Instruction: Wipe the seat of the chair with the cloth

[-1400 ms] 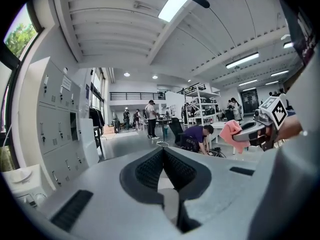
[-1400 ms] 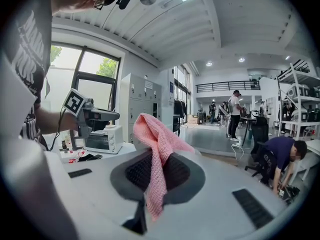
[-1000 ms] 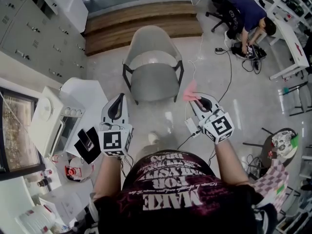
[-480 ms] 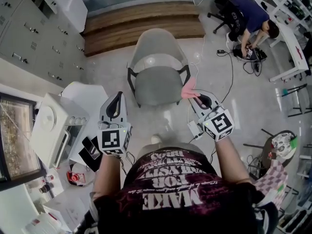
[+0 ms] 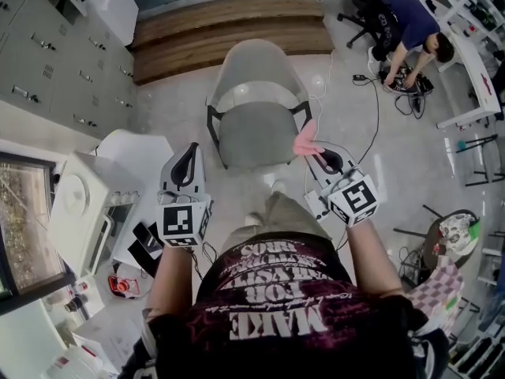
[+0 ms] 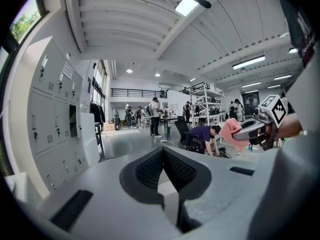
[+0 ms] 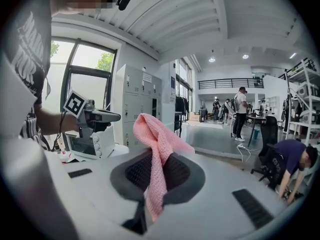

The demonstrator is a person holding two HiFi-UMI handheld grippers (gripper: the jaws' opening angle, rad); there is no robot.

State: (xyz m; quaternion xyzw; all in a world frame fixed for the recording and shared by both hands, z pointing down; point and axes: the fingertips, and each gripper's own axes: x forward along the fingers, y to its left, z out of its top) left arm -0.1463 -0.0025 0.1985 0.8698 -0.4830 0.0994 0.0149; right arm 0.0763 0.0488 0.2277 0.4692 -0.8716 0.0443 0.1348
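Jaws: one pinching, one empty

Right gripper (image 5: 317, 156) is clamped on the pink cloth (image 5: 305, 141), up by the front right corner of the grey chair seat (image 5: 256, 136). Left gripper (image 5: 188, 163) is closed on nothing, off the front left corner.

Background only: open workshop floor, cluttered edges.
Wooden platform (image 5: 229, 34) runs along the far side, with grey lockers (image 5: 47, 61) on the left wall. A white countertop appliance (image 5: 83, 212), probably an oven but hard to confirm from this angle, sits next to a white tabletop (image 5: 138, 152). A person in a blue top (image 5: 406, 22) bends over black gear and cables (image 5: 402, 81) beside a white desk (image 5: 473, 61). Small round table (image 5: 454, 239) at right, checkered fabric (image 5: 442, 287) just below it. More people (image 7: 240, 109) stand far back.
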